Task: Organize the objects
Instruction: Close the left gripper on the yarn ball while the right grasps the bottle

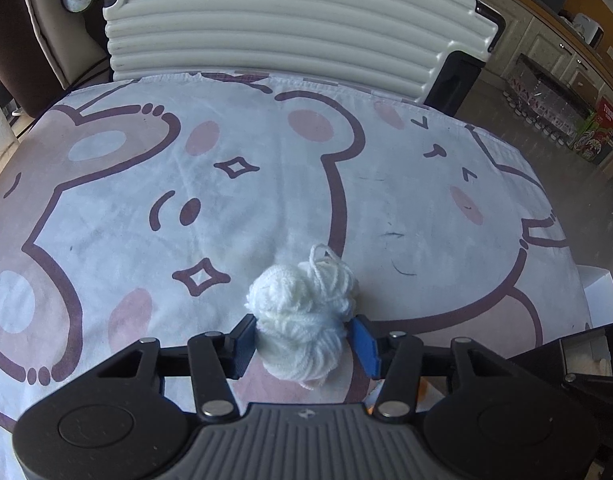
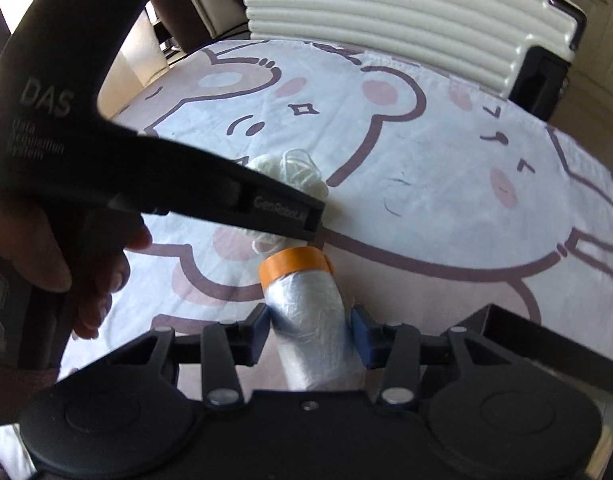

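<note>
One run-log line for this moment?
left gripper: shut on yarn ball | right gripper: shut on plastic-film roll | surface: bear-print cloth

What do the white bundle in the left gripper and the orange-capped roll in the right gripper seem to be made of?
White bundle: soft yarn, probably wool or acrylic; matte, fuzzy twisted strands with loose loops. Roll: seemingly thin folded plastic film, glossy and crinkled, with a band of matte orange paper-like tape at one end.

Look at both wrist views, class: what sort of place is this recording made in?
Probably a home kitchen or dining area. A table wears a cartoon bear tablecloth, cream cabinets line the far wall, and a ribbed white chair back stands behind the table.
</note>
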